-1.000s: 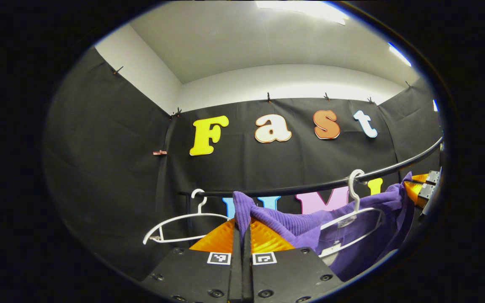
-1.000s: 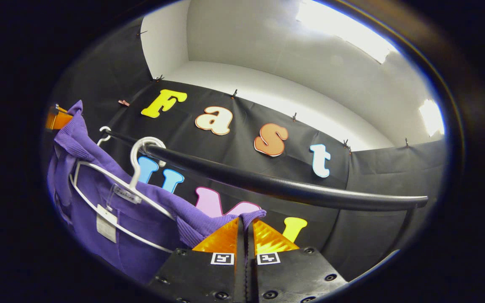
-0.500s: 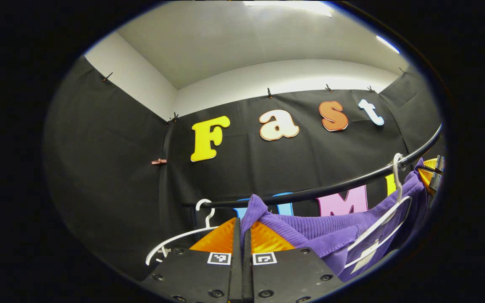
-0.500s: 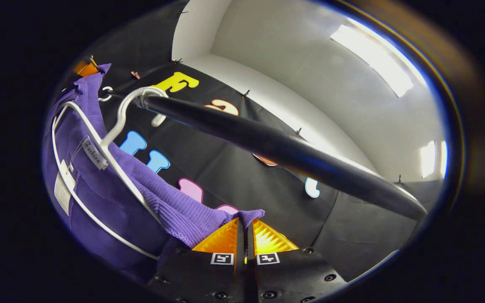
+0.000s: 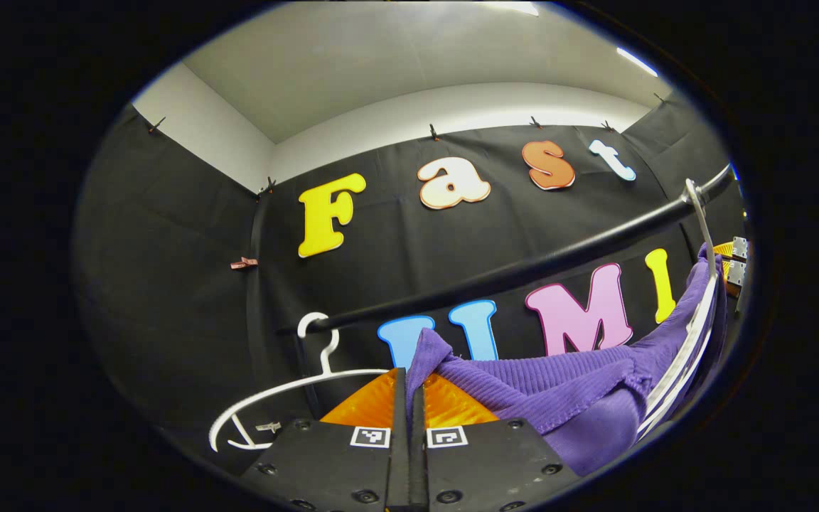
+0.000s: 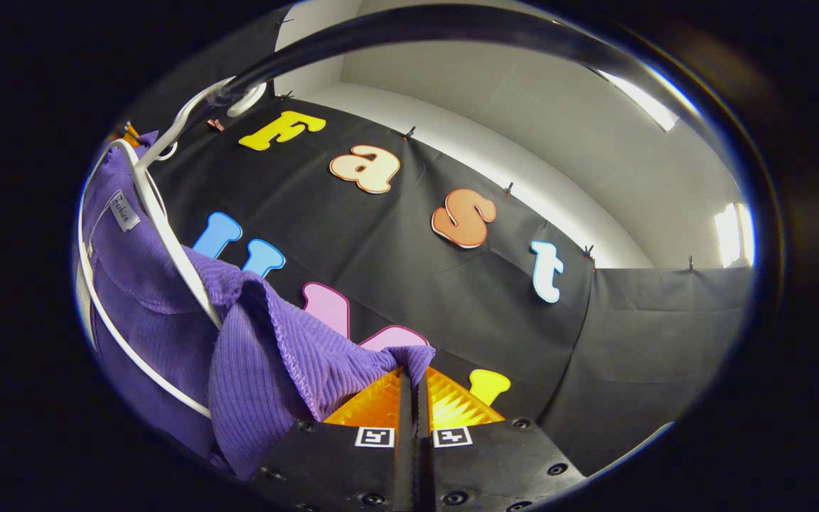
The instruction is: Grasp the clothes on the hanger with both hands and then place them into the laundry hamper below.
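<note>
Both jaws pinched tight on the purple garment (image 5: 559, 387): left gripper (image 5: 409, 384) has a fold of the ribbed knit sticking up between its fingers, right gripper (image 6: 415, 387) clamps the opposite edge the same way, no gap visible in either pair. Change over the last second: the black rail (image 5: 523, 267) has climbed in both views, now arching high across the top of the right gripper view (image 6: 452, 21), and the cloth has gone from stretched flat to sagging between the two grips. Reads as both grippers having dropped below the rail, pulling the garment down. It is not free yet, though: the white hanger (image 6: 161, 235) is hooked on the rail and its wire loop lies against the fabric, collar tag beside it. A second, bare hanger (image 5: 288, 398) hangs on the rail near the left gripper. Likely step: strip the shoulders clear of the hanger, then lower into the hamper. Risk: knit snagging on the wire.
</note>
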